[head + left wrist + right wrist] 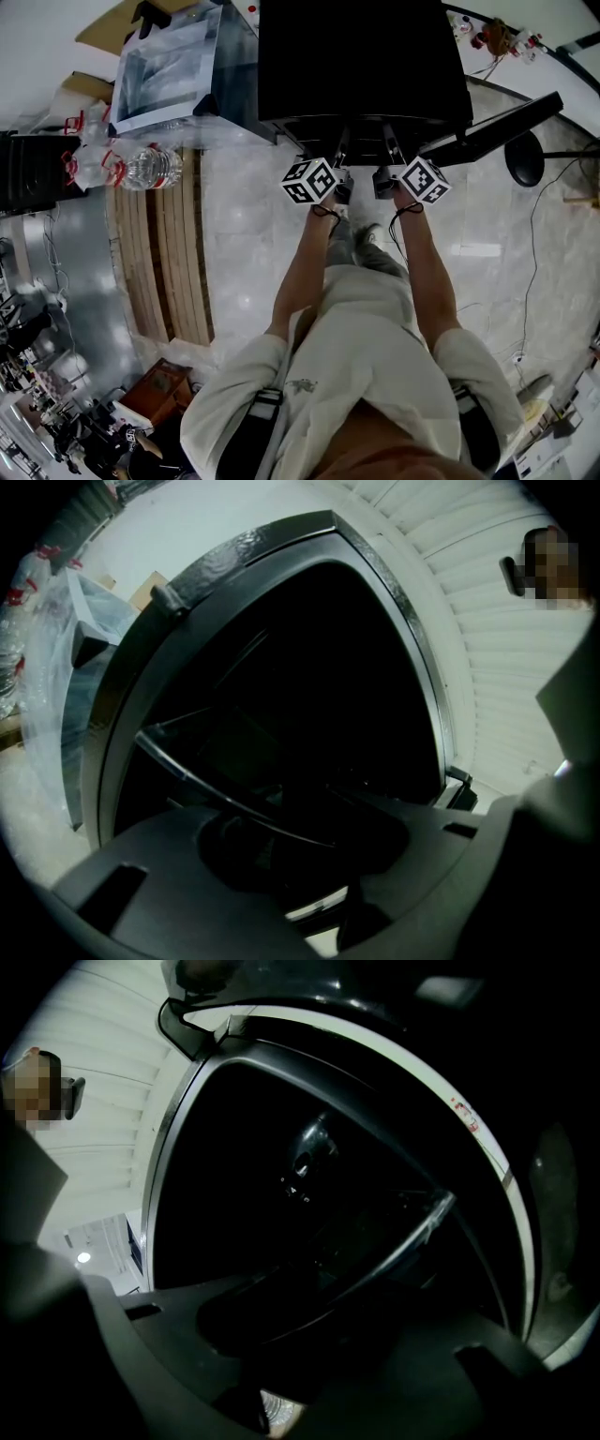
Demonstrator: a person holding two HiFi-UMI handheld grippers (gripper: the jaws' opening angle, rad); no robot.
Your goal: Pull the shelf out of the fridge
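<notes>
Clamping the front edge of the one glass shelf, your left gripper has its jaws pinched nearly together on it. Your right gripper bites the same edge just beside it. The shelf sits inside the single black fridge, with its clear rim at the mouth of the dark cavity and the rest of it deep in shadow. You hold both grippers side by side, reaching into the opening.

For writing, you get little. Each gripper carries one marker cube, two in all, printed with black-and-white square patterns rather than letters. In the right gripper view a few small red marks sit on the white band around the fridge opening, too small to read. A printed sheet shows at that view's left, its text also too small to read.

The fridge stands on the pale marbled floor, with its one door swung open to your right. To the fridge's left, at the far end of a strip of wooden slats, lies one clear water bottle with a red band. More red-capped bottles in plastic wrap sit beside it, and you cannot count them.
</notes>
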